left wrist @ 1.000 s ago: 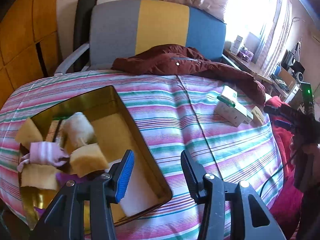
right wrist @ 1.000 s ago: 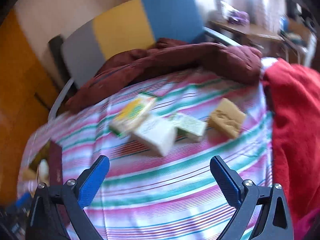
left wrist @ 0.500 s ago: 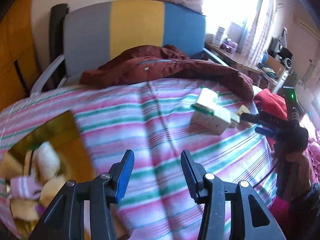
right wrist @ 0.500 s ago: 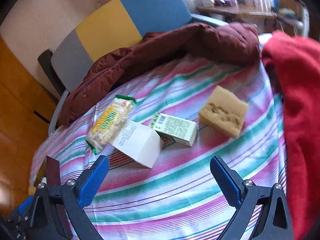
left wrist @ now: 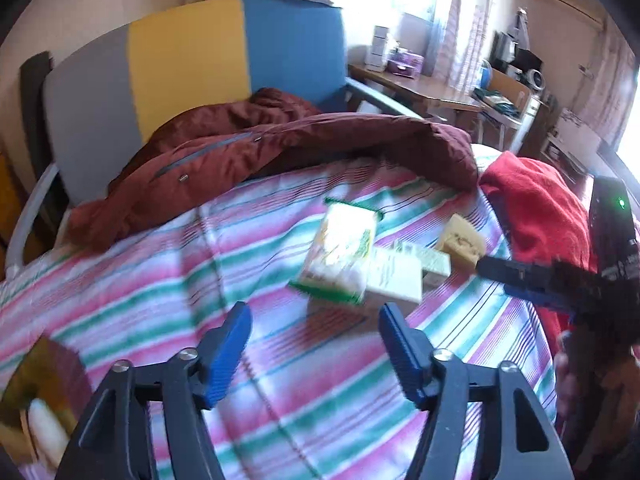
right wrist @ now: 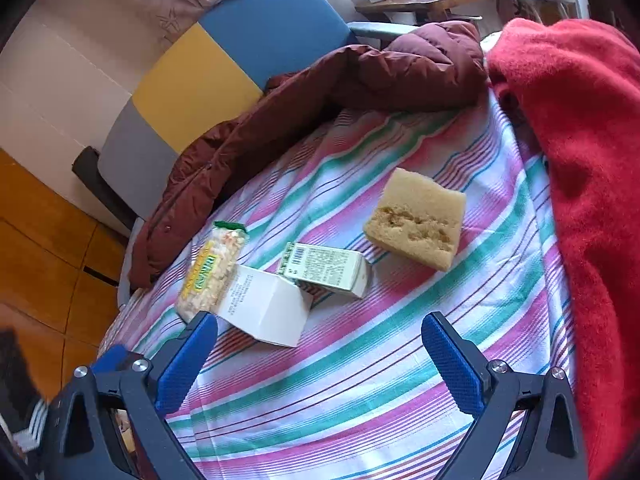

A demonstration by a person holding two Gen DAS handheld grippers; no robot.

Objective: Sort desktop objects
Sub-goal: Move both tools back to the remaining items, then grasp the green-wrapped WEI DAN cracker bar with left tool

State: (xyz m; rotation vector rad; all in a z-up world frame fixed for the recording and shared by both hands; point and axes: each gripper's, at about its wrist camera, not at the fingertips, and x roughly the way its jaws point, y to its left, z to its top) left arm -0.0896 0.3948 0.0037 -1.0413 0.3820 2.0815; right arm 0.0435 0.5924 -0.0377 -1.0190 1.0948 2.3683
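Observation:
Four things lie together on the striped cloth (right wrist: 360, 392): a snack bag (right wrist: 212, 276), a white box (right wrist: 266, 308), a green carton (right wrist: 328, 270) and a tan sponge (right wrist: 418, 222). My right gripper (right wrist: 320, 324) is open just short of the white box, with nothing between its fingers. In the left wrist view the snack bag (left wrist: 340, 256), white box (left wrist: 394, 280), carton (left wrist: 434, 262) and sponge (left wrist: 460, 240) sit just beyond my left gripper (left wrist: 314, 320). Its jaws are opening and hold nothing. The right gripper (left wrist: 494, 278) reaches in from the right, beside the sponge.
A gold tin (left wrist: 36, 368) with soft items is at the lower left. A maroon jacket (left wrist: 280, 148) lies along the far edge, against a grey, yellow and blue chair (left wrist: 192, 60). A red blanket (right wrist: 580, 140) is heaped on the right. A cluttered desk (left wrist: 420, 88) stands behind.
The left gripper has swung right, away from the gold tin toward the packets, and its jaws have spread wider. The right gripper has come closer to the boxes and sponge.

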